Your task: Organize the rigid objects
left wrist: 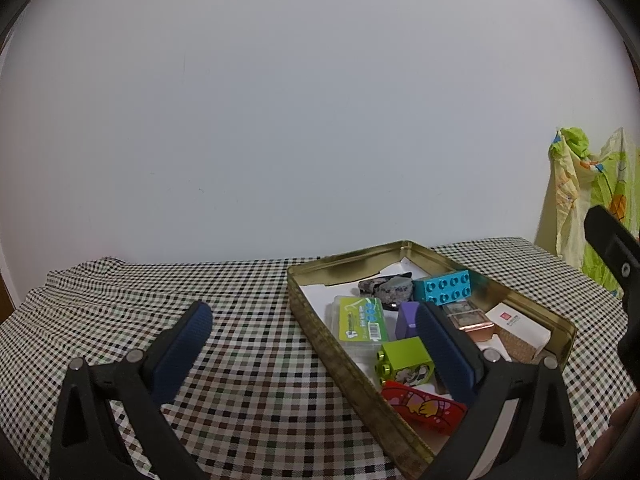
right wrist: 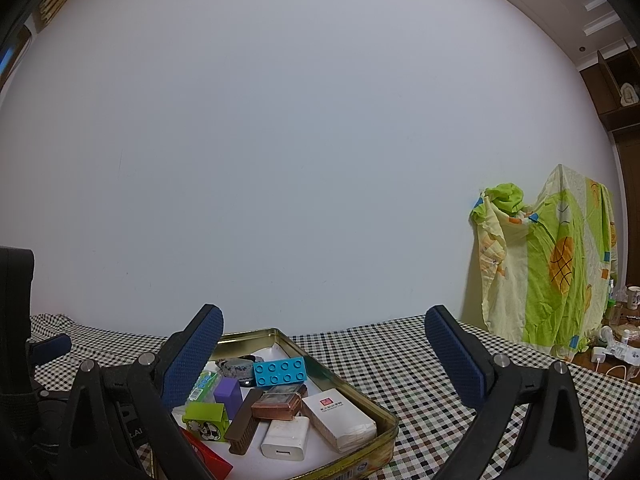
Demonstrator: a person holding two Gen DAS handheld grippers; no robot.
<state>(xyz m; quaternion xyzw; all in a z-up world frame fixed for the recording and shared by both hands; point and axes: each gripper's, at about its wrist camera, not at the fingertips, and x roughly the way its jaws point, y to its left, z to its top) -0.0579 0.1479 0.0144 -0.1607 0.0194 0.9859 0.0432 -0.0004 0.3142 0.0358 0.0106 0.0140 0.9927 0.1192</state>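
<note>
A gold metal tin (left wrist: 316, 334) (right wrist: 374, 412) sits on the checked tablecloth and holds several rigid items. Among them are a teal brick (left wrist: 442, 287) (right wrist: 280, 372), a green block (left wrist: 406, 356) (right wrist: 206, 420), a purple block (left wrist: 407, 318) (right wrist: 228, 392), a grey stone (left wrist: 386, 289), a white charger (right wrist: 286, 438), a white box (right wrist: 338, 418) and a red pack (left wrist: 424, 406). My left gripper (left wrist: 316, 318) is open and empty, its right finger over the tin. My right gripper (right wrist: 324, 320) is open and empty, its left finger above the tin's near left part.
The checked tablecloth (left wrist: 240, 360) (right wrist: 420, 368) covers the table up to a plain white wall. A green and yellow printed cloth (right wrist: 548, 264) (left wrist: 588, 200) hangs at the right. Small clutter and a cup (right wrist: 634, 298) stand at the far right.
</note>
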